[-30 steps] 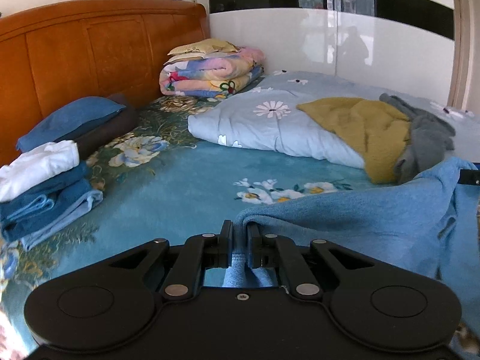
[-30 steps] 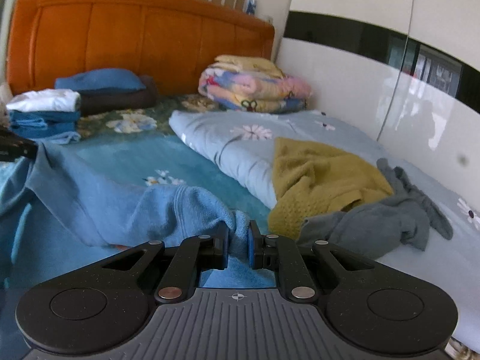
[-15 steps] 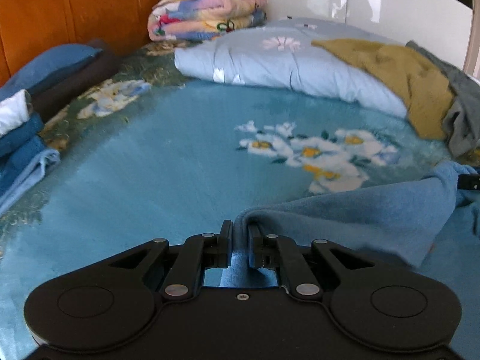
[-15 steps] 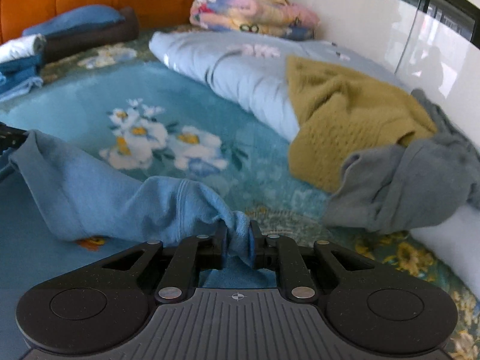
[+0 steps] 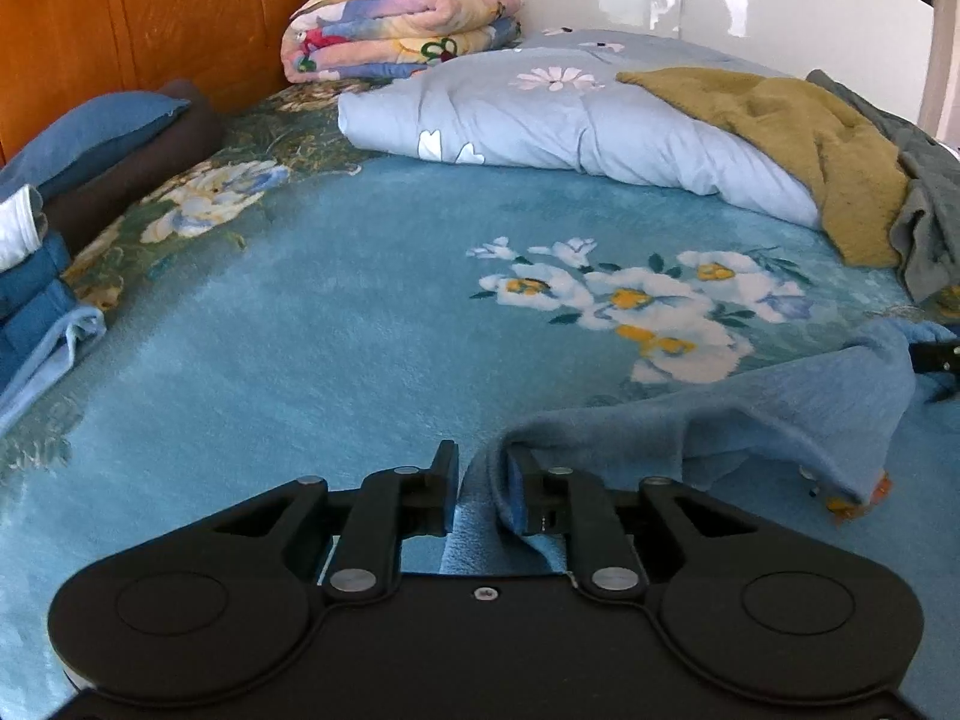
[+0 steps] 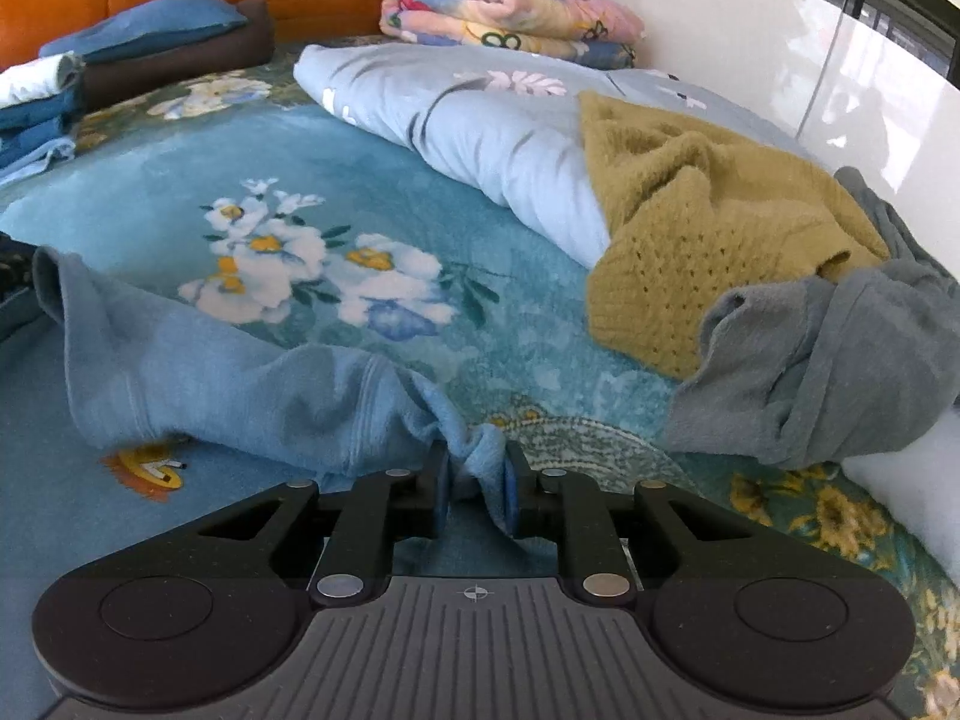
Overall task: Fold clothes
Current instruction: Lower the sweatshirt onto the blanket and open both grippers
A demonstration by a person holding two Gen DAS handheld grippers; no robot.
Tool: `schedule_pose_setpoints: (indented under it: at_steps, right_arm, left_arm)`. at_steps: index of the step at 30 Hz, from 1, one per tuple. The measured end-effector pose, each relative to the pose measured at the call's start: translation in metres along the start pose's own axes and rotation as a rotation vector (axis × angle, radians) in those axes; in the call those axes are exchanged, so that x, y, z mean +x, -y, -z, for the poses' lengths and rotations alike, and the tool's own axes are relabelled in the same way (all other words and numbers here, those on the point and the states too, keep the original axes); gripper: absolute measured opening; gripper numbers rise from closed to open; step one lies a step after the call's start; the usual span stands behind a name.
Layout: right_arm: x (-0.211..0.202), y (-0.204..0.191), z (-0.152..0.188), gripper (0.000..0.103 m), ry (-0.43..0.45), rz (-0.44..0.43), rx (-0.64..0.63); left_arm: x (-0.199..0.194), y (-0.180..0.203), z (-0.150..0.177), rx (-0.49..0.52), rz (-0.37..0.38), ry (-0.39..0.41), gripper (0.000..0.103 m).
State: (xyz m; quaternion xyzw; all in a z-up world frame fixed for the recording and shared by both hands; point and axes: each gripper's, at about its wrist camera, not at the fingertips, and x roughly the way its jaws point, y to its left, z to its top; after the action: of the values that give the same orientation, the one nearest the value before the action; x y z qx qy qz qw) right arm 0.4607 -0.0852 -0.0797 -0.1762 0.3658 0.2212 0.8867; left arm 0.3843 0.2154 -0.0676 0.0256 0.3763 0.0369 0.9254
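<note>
Handling: soft, light, limp blue garment, sagging between grips | pinching bunched edges | left gripper, right gripper: both clamping fabric loosely.

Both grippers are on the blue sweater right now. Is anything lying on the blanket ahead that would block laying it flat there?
Nothing visible does. The blue sweater sits between the fingers of the left gripper and the right gripper, and the floral blanket ahead is bare. The mustard sweater and grey garment lie off to the right, the folded stack far left.
</note>
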Motion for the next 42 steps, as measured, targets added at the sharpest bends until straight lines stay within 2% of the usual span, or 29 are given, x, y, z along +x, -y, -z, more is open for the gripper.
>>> schedule_pose_setpoints:
  at_steps: [3,7,11,18,20,25,31,35,42]
  right_arm:
    - [-0.016,0.002,-0.001,0.021,0.023,-0.004,-0.012]
    - [-0.044,0.003,0.0,0.025,0.066,-0.021,-0.024]
    - [-0.059,-0.011,0.001,0.03,0.062,-0.099,-0.085]
    - [-0.048,-0.051,-0.002,0.033,0.046,-0.154,-0.28]
    - [-0.041,-0.059,-0.004,0.034,0.043,-0.142,-0.32]
    - [-0.019,-0.069,-0.007,0.033,0.023,-0.135,-0.378]
    - [-0.009,-0.065,-0.01,0.008,0.023,-0.155,-0.323]
    - [-0.015,-0.05,-0.02,0.004,0.064,-0.165,-0.226]
    - [-0.019,-0.024,-0.057,0.003,0.162,-0.135,-0.101]
  left_arm:
    - [-0.017,-0.002,0.0,0.029,-0.005,0.017,0.022]
    - [-0.042,0.0,0.004,0.095,0.013,0.04,0.031]
    - [-0.052,0.013,0.008,0.208,0.027,0.047,0.039]
    - [-0.031,0.024,0.008,0.334,0.053,-0.015,0.042]
    - [-0.022,0.022,0.009,0.365,0.053,-0.034,0.043]
    - [-0.008,0.013,0.009,0.339,0.068,-0.063,0.043]
    - [-0.006,0.005,0.01,0.282,0.098,-0.06,0.026]
    - [-0.011,0.006,0.008,0.268,0.086,-0.032,0.01]
    - [-0.016,0.004,-0.015,0.221,0.036,0.061,0.01]
